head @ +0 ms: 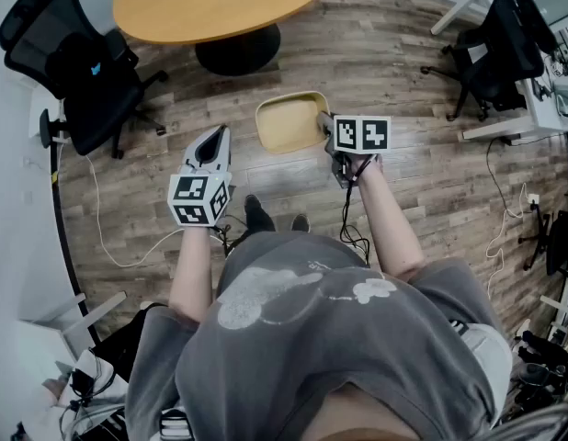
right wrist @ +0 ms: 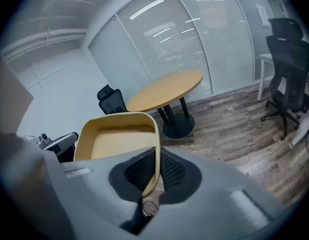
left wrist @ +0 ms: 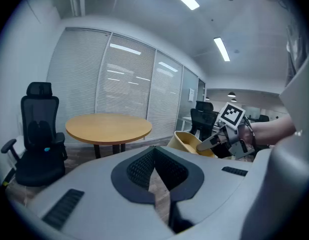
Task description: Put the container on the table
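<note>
My right gripper is shut on the right rim of a shallow yellow container, which hangs in the air over the wooden floor. In the right gripper view the thin rim of the container runs straight down between the pads of the gripper. My left gripper is to the container's left, apart from it, its jaws shut on nothing. Seen from the left gripper, the container floats at right, held by the right gripper. The round wooden table stands ahead, bare.
A black office chair stands left of the table, another at the right by a white desk. Cables trail over the floor near the person's feet. Blinds on glass walls lie beyond the table.
</note>
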`<state>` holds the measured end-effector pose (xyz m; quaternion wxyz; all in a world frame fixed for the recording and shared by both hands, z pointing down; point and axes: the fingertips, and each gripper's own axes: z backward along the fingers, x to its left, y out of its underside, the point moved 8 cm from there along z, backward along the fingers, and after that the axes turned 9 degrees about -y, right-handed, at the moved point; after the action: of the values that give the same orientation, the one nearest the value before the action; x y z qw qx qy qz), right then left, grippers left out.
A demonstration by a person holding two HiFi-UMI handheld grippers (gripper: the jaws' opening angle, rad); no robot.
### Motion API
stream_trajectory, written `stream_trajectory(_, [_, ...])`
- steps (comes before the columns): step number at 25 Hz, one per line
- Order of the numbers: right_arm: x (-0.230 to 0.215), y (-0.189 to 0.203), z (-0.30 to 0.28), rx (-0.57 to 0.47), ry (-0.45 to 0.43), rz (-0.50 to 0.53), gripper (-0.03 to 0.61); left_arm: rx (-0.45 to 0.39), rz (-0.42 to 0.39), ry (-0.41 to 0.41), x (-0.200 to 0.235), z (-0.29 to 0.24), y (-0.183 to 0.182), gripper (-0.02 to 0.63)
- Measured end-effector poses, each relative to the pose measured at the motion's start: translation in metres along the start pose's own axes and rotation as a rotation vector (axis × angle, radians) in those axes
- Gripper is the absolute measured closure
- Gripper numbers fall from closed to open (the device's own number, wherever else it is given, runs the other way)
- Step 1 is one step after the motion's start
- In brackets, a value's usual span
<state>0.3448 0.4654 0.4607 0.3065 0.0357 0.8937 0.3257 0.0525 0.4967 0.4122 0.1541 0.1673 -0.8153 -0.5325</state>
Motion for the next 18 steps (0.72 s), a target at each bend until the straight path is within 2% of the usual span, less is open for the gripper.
stream_trajectory(3, [-0.002,-0.007,0.0,-0.012,0.003,0.002,0.577,-0.009,0.036,-0.009,0.001,-0.008,-0.001,0.618])
stream_trajectory(8, [0.0,-0.013,0.0,-0.031,0.019,-0.002,0.577,-0.014,0.045,0.011,0.007,-0.013,-0.004,0.618])
stream_trajectory(15, [0.026,-0.03,-0.024,-0.034,0.007,0.025,0.577,-0.035,0.071,0.016,0.041,-0.011,-0.009,0.618])
stream_trajectory(18, [0.037,-0.036,-0.038,-0.06,-0.006,-0.002,0.577,-0.043,0.078,0.018,0.062,-0.007,-0.008,0.618])
